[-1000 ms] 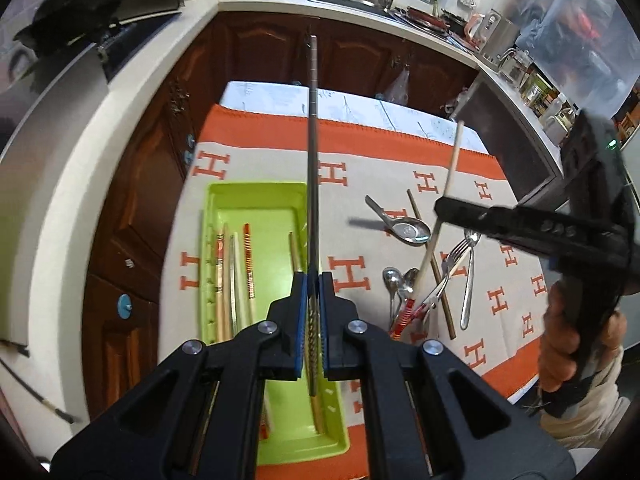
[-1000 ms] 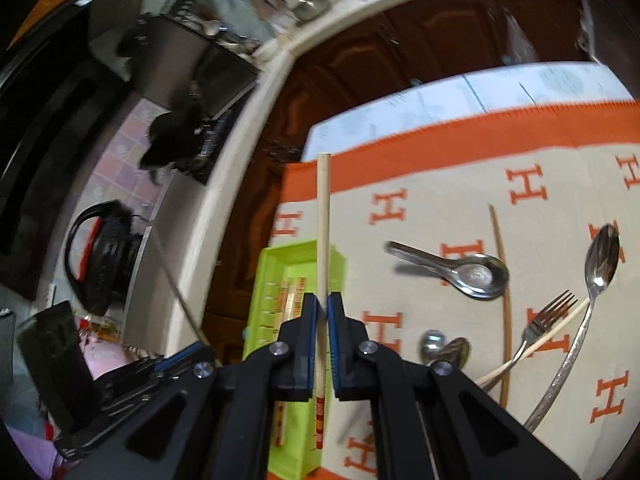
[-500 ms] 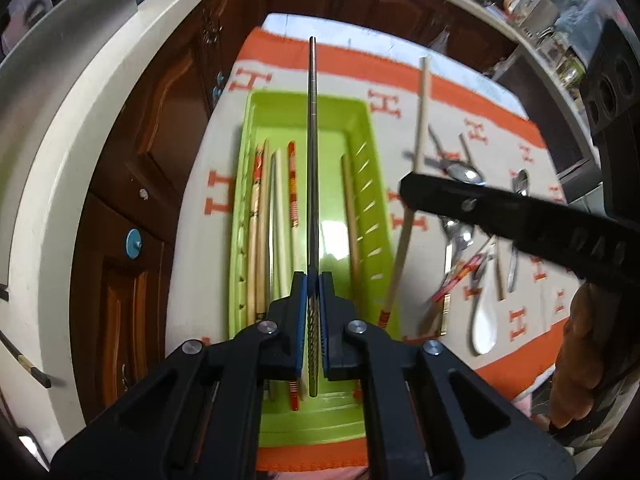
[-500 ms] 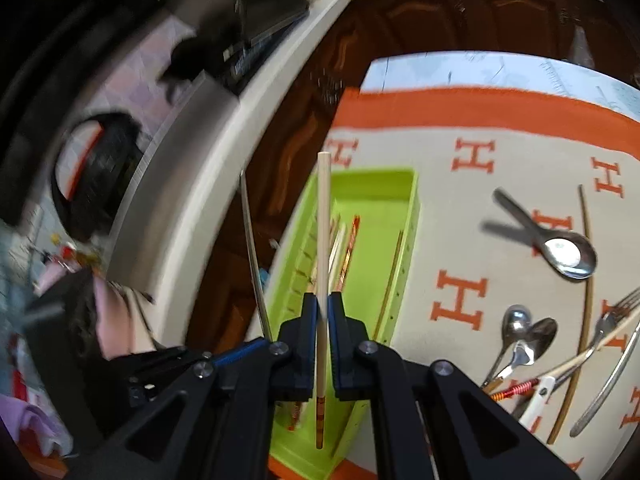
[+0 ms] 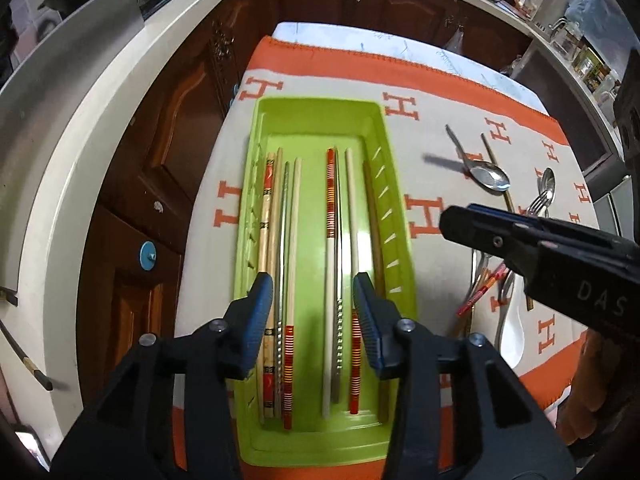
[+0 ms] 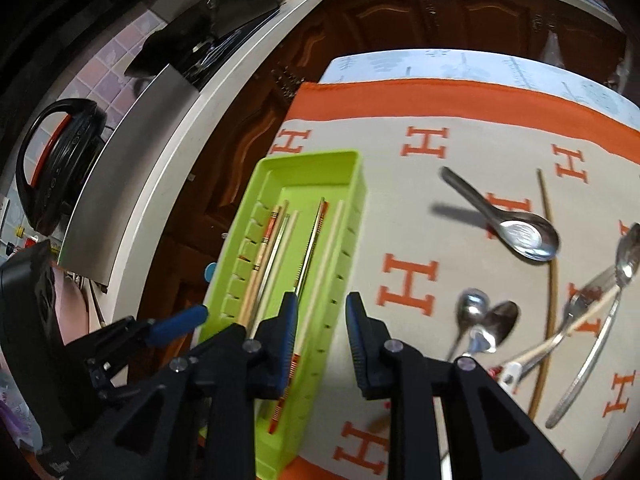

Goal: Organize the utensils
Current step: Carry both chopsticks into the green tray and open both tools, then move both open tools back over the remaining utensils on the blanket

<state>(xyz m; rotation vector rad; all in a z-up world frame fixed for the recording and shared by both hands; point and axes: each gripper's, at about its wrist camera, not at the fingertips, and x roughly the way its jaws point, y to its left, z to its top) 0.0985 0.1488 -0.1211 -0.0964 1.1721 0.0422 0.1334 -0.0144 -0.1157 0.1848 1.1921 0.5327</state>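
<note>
Left wrist view: the left gripper (image 5: 314, 312) hangs over the near end of the green tray (image 5: 320, 122), jaws spread wide and empty. Between them, on the tray floor, lie chopsticks (image 5: 330, 240) side by side lengthwise, some with red bands, one metal. The right gripper (image 5: 520, 236) shows at the right, above the cloth (image 5: 424, 92).

Right wrist view: the right gripper (image 6: 322, 336) also stands with jaws apart, holding nothing, over the tray's (image 6: 308, 160) right edge. On the cloth (image 6: 408, 204) to the right lie a soup spoon (image 6: 520, 232), a thin brown chopstick (image 6: 552, 280), spoons (image 6: 480, 320) and a fork (image 6: 588, 300) in a loose heap.
</note>
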